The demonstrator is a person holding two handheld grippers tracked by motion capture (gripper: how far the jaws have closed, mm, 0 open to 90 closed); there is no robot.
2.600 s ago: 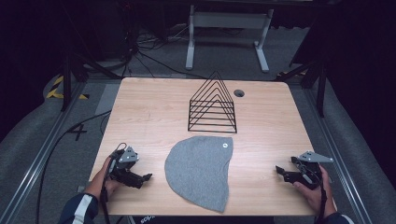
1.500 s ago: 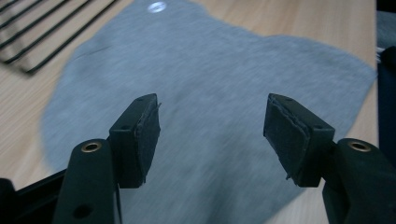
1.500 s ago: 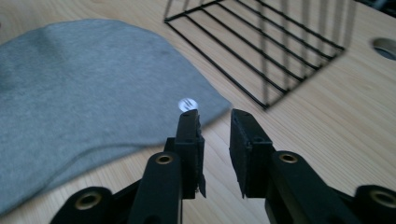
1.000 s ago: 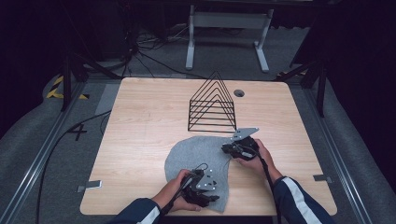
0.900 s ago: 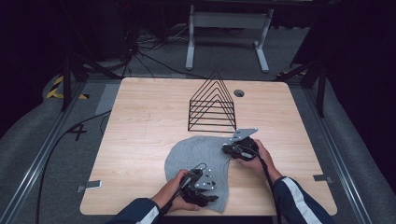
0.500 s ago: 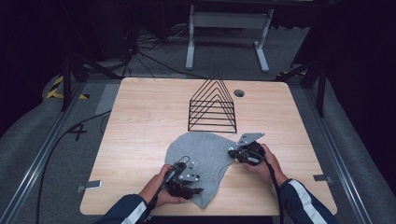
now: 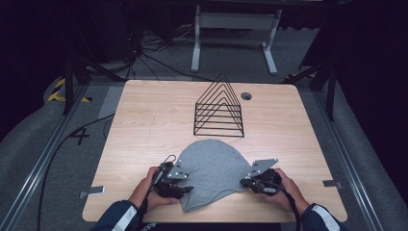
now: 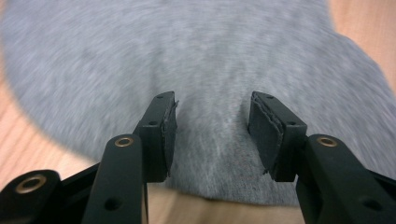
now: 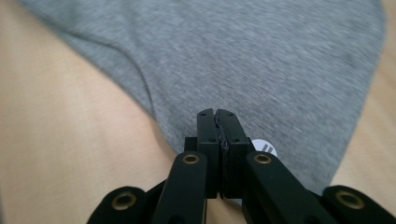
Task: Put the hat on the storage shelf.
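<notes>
At the near right edge of the grey beanie, the right hand-held gripper has its jaws pressed tight together; they were closing a second ago and are now fully shut on the fabric's rim, just beside a small white round tag. Compared with a second ago, this hand has slid outward toward the right side of the counter, taking the beanie's edge with it. The left hand-held gripper sits at the cloth's near left edge with its jaws about half apart, grey fabric lying under and between the pads, which do not press it. It has shifted leftward too. The beanie now lies wider, spread flatter near the counter's front edge, in front of the black wire rack. That suggests the cloth is being stretched or straightened for folding.
</notes>
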